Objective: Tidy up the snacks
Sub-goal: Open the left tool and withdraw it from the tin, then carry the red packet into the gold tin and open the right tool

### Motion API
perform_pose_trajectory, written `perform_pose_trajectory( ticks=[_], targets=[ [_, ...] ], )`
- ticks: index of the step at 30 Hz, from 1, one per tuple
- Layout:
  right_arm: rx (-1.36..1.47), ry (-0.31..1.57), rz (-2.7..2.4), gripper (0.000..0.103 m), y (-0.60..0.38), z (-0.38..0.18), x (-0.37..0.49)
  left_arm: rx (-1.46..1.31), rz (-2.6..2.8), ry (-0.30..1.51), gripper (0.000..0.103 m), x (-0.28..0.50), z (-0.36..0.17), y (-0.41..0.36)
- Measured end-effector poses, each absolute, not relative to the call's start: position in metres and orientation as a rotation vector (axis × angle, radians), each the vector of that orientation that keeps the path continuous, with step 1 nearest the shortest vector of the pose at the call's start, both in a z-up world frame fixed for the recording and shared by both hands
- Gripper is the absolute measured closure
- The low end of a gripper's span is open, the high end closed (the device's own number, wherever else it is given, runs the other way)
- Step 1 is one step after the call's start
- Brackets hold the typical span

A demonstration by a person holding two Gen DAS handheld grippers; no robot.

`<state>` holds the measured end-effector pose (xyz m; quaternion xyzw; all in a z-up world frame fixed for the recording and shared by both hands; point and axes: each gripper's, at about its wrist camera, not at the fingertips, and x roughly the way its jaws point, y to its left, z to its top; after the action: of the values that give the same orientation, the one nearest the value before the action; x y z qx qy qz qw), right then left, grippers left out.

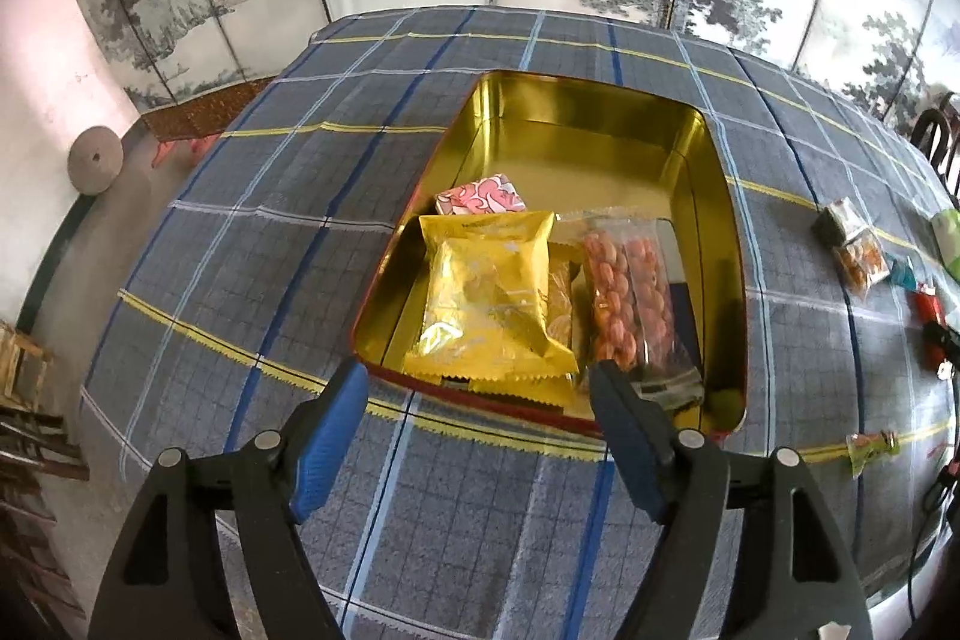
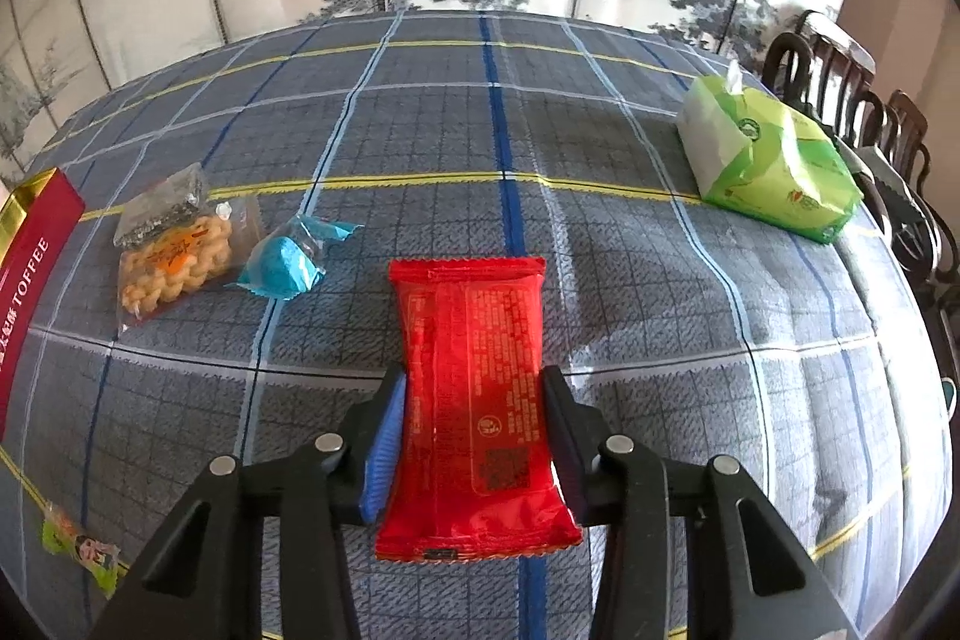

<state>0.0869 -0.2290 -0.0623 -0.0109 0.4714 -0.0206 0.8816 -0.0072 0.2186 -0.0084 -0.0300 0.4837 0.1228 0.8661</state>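
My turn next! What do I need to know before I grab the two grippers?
Left gripper: open, holding nothing, hovering at the near edge of the gold tin.
Right gripper: fingers closed on the red packet, over the tablecloth.
Done: the yellow packet, pink packet and orange snack bag are in the tin.
Left: put the red packet in, then the twisted-snack bag, blue candy and small green candy.

The word "TOFFEE" is showing in white letters on the red side of the tin. The print on the red packet is staying too small to read.
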Motion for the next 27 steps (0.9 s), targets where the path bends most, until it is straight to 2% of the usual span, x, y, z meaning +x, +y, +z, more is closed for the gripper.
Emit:
perform_pose_trajectory(
  ticks=[14, 27],
  targets=[
    [0.02, 0.909, -0.025, 0.059, -0.202, -0.021, 0.063, -0.076, 0.263, 0.995, 0.027, -0.017, -0.005, 0.223],
    [-0.047, 0.892, 0.246, 0.059, -0.083, 0.002, 0.062, -0.083, 0.305, 0.989, 0.027, -0.029, -0.004, 0.231]
  ],
)
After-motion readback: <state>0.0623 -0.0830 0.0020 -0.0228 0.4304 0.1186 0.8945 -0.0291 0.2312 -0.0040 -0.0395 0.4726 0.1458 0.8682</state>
